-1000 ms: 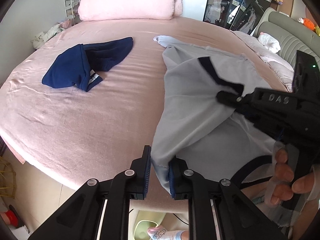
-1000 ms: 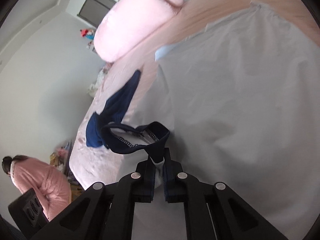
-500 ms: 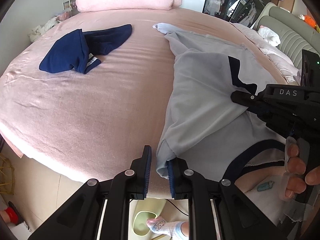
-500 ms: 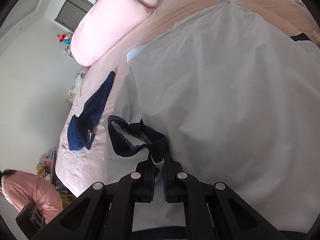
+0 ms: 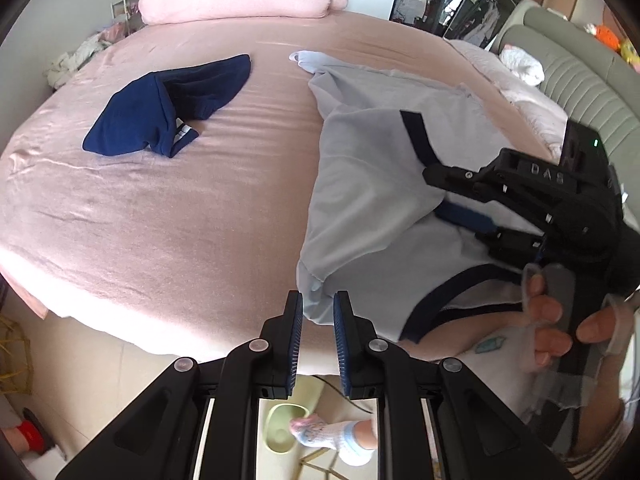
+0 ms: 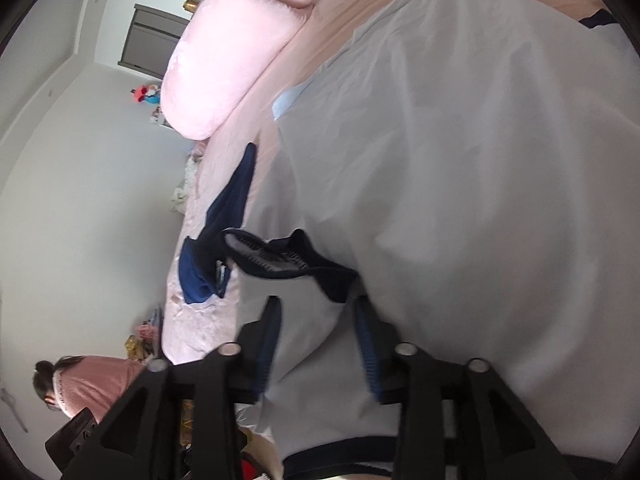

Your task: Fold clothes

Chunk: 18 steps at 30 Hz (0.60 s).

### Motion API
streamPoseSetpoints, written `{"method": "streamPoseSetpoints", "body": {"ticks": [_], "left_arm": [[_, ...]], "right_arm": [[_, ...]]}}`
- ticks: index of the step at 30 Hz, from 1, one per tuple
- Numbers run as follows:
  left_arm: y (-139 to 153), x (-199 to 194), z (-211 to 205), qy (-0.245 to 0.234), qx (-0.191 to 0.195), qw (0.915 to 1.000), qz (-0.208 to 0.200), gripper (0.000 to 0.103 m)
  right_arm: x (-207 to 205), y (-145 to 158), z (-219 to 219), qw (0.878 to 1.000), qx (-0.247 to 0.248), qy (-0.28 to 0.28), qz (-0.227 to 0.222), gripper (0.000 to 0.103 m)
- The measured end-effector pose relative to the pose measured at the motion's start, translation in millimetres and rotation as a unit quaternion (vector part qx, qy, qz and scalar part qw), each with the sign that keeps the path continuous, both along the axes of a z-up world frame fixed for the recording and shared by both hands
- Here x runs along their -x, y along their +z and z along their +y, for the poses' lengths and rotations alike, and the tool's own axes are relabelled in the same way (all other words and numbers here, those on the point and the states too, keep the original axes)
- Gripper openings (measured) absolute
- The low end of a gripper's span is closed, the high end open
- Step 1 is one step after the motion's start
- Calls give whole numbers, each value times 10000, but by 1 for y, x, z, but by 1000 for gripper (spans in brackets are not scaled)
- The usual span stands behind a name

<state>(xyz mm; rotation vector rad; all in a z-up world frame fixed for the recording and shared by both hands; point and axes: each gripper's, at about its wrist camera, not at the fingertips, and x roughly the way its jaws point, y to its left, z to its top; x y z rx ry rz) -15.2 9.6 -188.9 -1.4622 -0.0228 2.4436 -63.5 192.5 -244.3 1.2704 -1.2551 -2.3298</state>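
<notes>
- Shirt (image 5: 372, 168), pale grey with navy trim, lies spread over the pink bed (image 5: 160, 216), near its front edge.
- Left hand-held gripper (image 5: 317, 316) is clamped on the shirt's corner at the bed's edge.
- Right hand-held gripper (image 6: 316, 320) is opening; the navy collar (image 6: 288, 260) lies just beyond its parted pads.
- Folded navy garment (image 5: 168, 108) lies well apart.

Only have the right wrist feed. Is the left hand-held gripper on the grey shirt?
Observer: Yes. The left hand-held gripper is shut on a corner of the grey shirt, at the near edge of the bed.
Operator: Anything under that corner?
Observer: A socked foot on the floor, beside a green slipper.
Operator: What's at the bed's right side?
Observer: A green padded panel runs along it.
</notes>
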Motion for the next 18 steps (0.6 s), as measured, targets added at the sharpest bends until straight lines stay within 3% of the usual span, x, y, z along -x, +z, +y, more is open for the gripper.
{"method": "streamPoseSetpoints", "body": {"ticks": [4,9,11,13,15,18], "left_arm": [[8,11,-5,214,-468,9983,-272,14],[23,32,11,159,-431,9986,-252,16],[27,43,20,103,-692,9970,-345,29],[30,55,28,72,-1061,9935,-401,63],[33,67,40,19,-1292,9910,-341,67],[34,84,60,-92,-1339,9903,-365,67]], "right_arm": [[-4,10,-2,9995,-262,158,-24,53],[-4,30,-2,9935,-1045,453,-1,53],[-3,41,2,9883,-1416,547,124,53],[-1,49,7,9821,-1755,640,222,53],[0,54,15,9768,-2001,716,258,53],[7,56,20,9634,-2500,928,267,53]]}}
